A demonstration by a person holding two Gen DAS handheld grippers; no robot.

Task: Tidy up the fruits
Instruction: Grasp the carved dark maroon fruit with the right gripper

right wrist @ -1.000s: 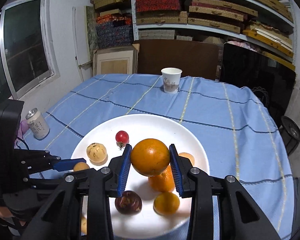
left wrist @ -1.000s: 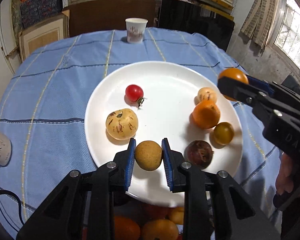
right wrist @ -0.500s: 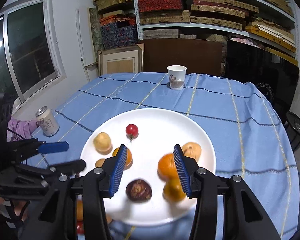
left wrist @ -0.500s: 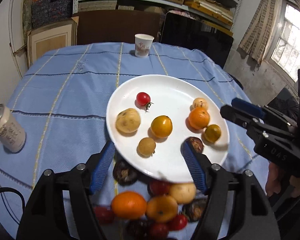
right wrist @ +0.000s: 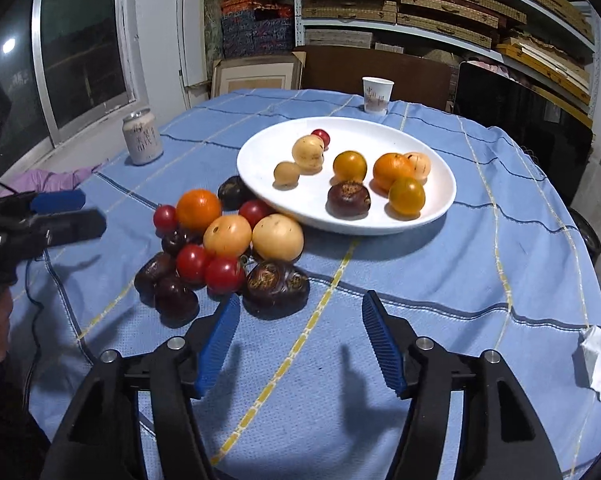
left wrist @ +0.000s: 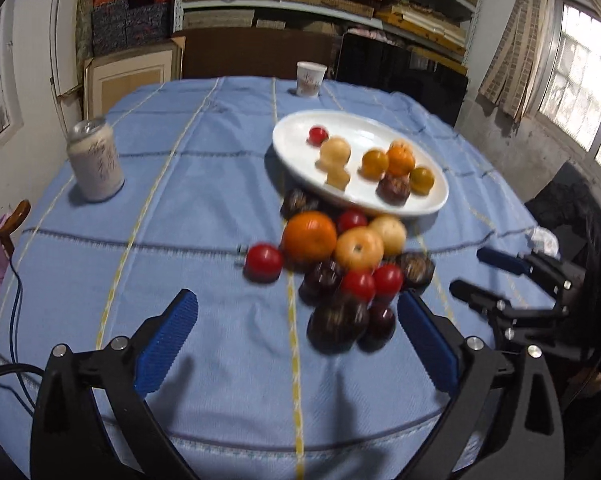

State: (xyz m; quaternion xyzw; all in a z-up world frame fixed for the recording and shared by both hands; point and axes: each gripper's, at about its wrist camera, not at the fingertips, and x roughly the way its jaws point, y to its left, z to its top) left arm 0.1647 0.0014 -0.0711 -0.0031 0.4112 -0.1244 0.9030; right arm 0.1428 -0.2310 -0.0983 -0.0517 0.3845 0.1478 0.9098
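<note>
Seven fruits on the plate (right wrist: 256, 184); both grippers' fingers (right wrist: 216, 336) just opened, empty.

left gripper (left wrist: 296, 336): my jaws just opened wide, nothing between, low centre of frame | right gripper (right wrist: 300, 340): my jaws just opening, partly spread, empty, bottom centre

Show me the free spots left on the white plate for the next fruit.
The round white plate is bare along its far rim, beyond the small red cherry tomato, and along its near rim in front of the dark brown chestnut-like fruit. Its right half, around the orange mandarin, is crowded.
</note>
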